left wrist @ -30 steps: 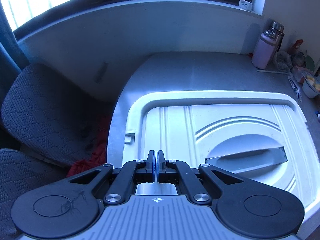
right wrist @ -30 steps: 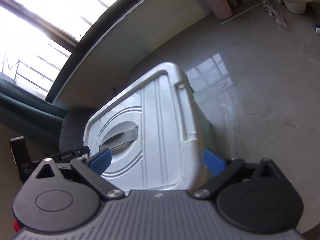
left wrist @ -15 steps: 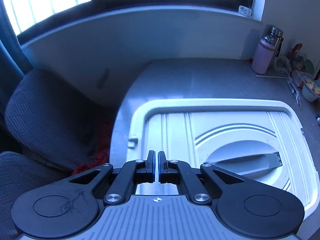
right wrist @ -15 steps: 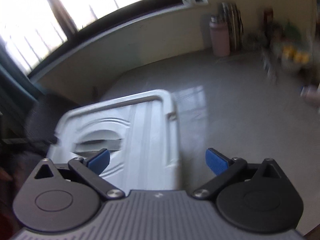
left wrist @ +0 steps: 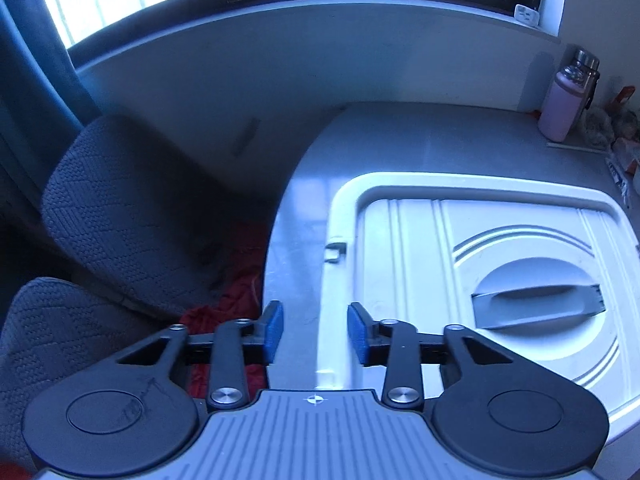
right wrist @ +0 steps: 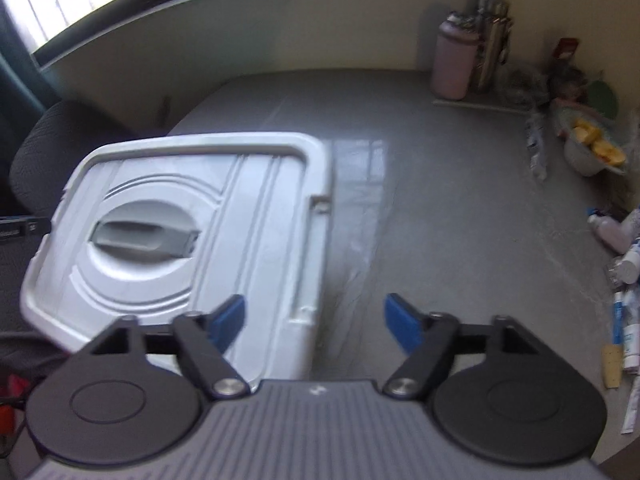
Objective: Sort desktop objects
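A white lidded storage box (left wrist: 480, 248) with a grey handle (left wrist: 536, 308) stands on the grey desk; it also shows in the right wrist view (right wrist: 192, 240). My left gripper (left wrist: 315, 334) is open and empty, above the box's left edge. My right gripper (right wrist: 314, 324) is open and empty, above the box's right edge. Small bottles and tubes (right wrist: 624, 272) lie at the desk's right edge.
A pink bottle (right wrist: 454, 60) and steel flasks (right wrist: 492, 48) stand at the back by the wall. A bowl of yellow food (right wrist: 592, 152) sits at the right. A dark fabric chair (left wrist: 132, 208) stands left of the desk (right wrist: 440, 184), with red cloth (left wrist: 232, 300) below.
My left gripper has opened and shifted left off the lid. My right gripper stayed open and swung to level, now facing the desk and the items on its right side.
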Demonstrator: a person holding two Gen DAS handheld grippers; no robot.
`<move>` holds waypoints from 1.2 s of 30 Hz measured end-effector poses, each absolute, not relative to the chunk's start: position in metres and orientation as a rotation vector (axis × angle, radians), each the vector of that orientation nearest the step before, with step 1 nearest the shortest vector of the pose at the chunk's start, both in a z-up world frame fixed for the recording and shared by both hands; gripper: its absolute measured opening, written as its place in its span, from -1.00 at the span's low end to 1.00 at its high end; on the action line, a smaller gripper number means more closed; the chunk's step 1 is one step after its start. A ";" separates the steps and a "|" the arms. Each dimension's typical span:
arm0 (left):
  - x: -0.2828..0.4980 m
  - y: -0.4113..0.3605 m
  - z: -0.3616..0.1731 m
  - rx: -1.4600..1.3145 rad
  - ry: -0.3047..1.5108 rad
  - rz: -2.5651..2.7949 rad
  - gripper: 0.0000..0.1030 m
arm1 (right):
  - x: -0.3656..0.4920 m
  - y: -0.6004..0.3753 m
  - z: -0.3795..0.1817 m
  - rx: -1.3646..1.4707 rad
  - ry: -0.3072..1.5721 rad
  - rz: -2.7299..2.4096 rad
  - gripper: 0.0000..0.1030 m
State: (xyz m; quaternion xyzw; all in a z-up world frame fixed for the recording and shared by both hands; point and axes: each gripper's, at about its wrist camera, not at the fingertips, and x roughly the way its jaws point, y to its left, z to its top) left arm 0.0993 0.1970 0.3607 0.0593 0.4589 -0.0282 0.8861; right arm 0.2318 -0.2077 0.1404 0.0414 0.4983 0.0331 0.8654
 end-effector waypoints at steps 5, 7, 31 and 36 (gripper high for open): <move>0.097 0.201 0.360 0.125 0.958 -0.048 0.08 | 0.233 -0.208 0.132 0.109 1.085 0.069 -0.10; 0.097 0.201 0.359 0.131 0.968 -0.047 0.15 | 0.233 -0.209 0.128 0.112 1.100 0.061 -0.11; 0.094 0.190 0.355 0.101 0.998 -0.106 0.34 | 0.258 -0.216 0.129 0.154 1.137 0.122 -0.59; 0.092 0.187 0.355 0.112 0.994 -0.084 0.34 | 0.267 -0.211 0.129 0.103 1.135 0.133 -0.59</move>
